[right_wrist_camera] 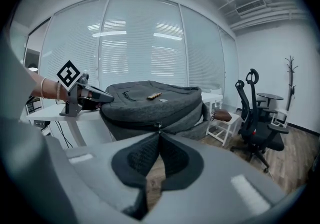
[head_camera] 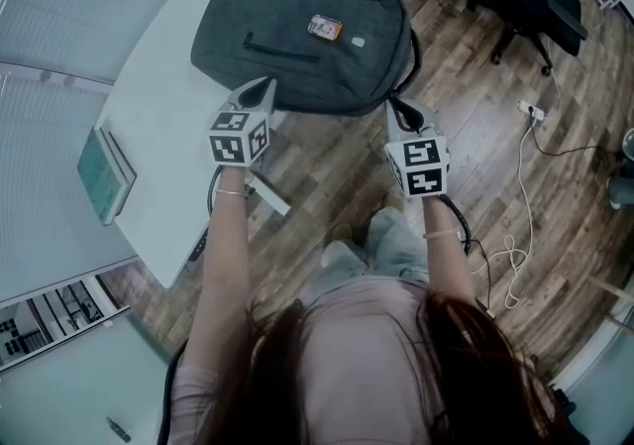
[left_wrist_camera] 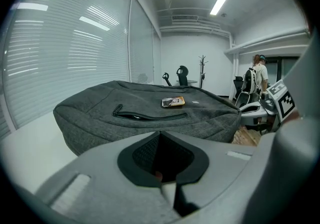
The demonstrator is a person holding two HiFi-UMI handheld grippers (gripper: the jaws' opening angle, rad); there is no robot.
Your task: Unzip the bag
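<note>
A grey backpack (head_camera: 297, 37) lies flat on the white table (head_camera: 163, 126), with an orange tag (head_camera: 324, 28) on top and a closed front pocket zip (head_camera: 282, 49). My left gripper (head_camera: 264, 88) is at the bag's near edge. In the left gripper view its jaws (left_wrist_camera: 160, 134) are shut, with nothing seen between them and the backpack (left_wrist_camera: 150, 113) just beyond. My right gripper (head_camera: 399, 108) is at the bag's near right corner. In the right gripper view its jaws (right_wrist_camera: 159, 133) are shut, and the small metal zipper pull (right_wrist_camera: 158, 127) sticks out right at their tips.
A teal book (head_camera: 104, 175) lies at the table's left end. Black office chairs (head_camera: 530, 7) stand on the wood floor to the right, with cables (head_camera: 515, 255) and a power strip nearby. A white stool (right_wrist_camera: 225, 120) is beside the table. A person (left_wrist_camera: 257, 81) stands far back.
</note>
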